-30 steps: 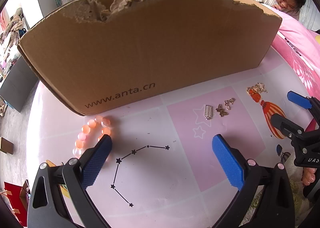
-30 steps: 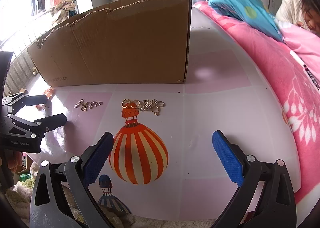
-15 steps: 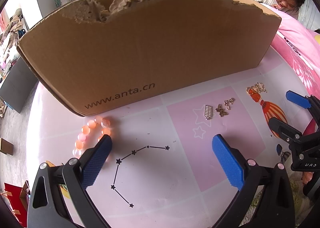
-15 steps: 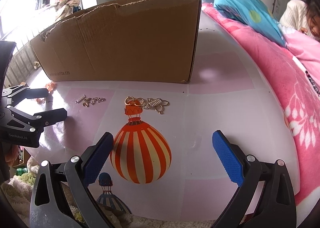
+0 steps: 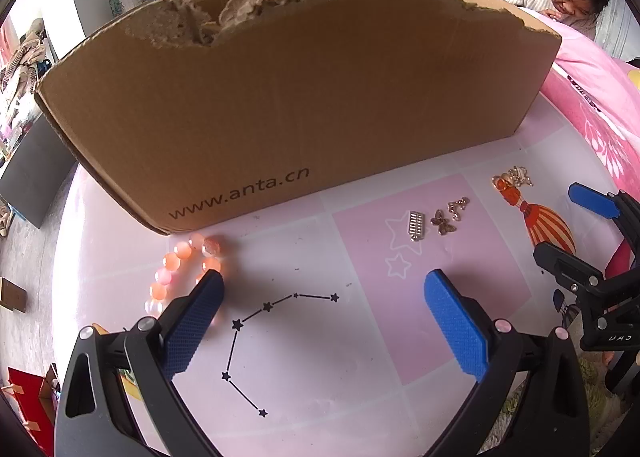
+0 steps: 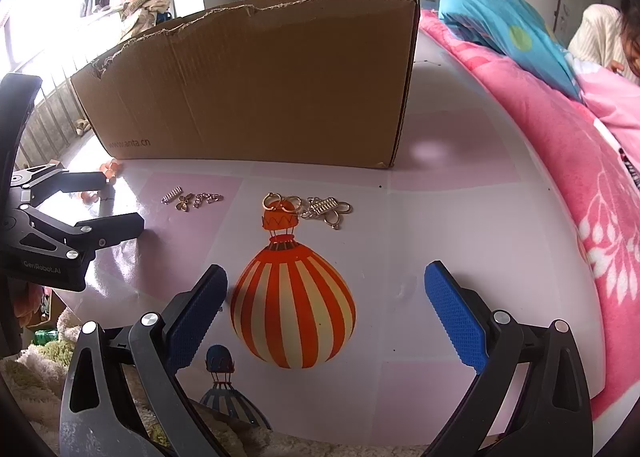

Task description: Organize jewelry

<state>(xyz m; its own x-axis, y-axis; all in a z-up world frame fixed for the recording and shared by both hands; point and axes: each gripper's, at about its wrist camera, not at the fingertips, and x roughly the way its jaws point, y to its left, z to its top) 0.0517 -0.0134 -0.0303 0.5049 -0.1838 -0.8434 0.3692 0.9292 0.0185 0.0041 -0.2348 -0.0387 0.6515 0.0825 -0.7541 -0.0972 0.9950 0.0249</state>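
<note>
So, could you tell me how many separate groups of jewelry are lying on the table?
3: a bead bracelet by the left gripper, small charms on the pink square, and gold pieces atop the printed balloon. The cardboard box may hide more.

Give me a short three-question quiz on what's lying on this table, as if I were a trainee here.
1. True or false: the left gripper is holding the orange bead bracelet.
2. Which piece lies nearest the printed balloon's top? A: gold rings and clasps; B: bead bracelet; C: butterfly charm.
3. Fill in: the web address on the cardboard box reads www.____.cn.

Key
1. False: both grippers are open and empty; the bracelet lies on the table, partly behind a left finger.
2. A.
3. anta.
</note>
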